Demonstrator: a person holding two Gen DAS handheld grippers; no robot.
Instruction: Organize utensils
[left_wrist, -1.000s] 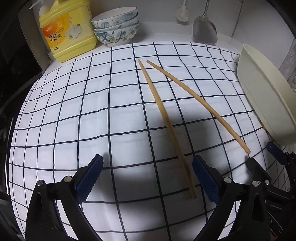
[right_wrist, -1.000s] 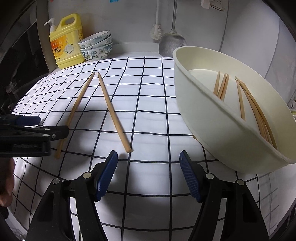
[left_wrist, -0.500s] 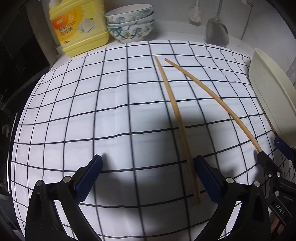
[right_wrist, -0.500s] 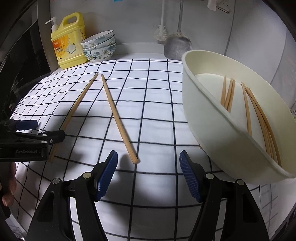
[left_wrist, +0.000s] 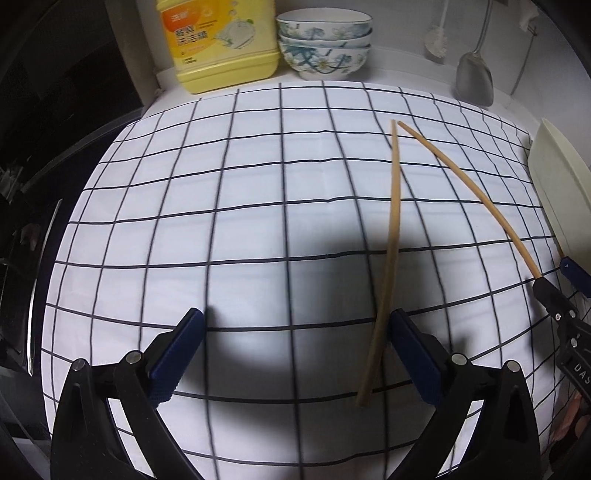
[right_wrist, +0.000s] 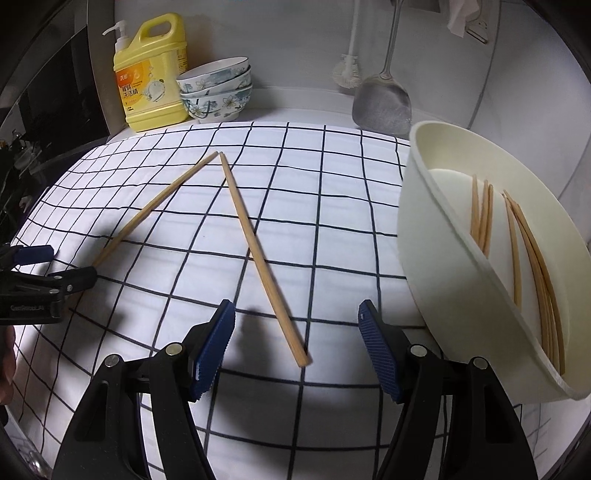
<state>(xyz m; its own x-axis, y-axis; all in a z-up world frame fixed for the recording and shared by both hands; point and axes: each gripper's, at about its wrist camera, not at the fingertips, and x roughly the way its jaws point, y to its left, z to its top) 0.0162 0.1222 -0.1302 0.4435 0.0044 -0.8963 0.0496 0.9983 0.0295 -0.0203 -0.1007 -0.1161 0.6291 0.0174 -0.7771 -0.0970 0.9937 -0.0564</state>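
Two wooden chopsticks lie splayed; others rest inside the cream basin.

- Left claw: black angular plastic arms, blue ribbed pads on the inner faces, a round silver screw on each arm.
- Right claw: same black arms, blue ribbed pads, silver screws.
- White lettering marks each claw's black side.

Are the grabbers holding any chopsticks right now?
No. Both hand-held grippers, left and right, are open and empty; the two chopsticks lie on the cloth.
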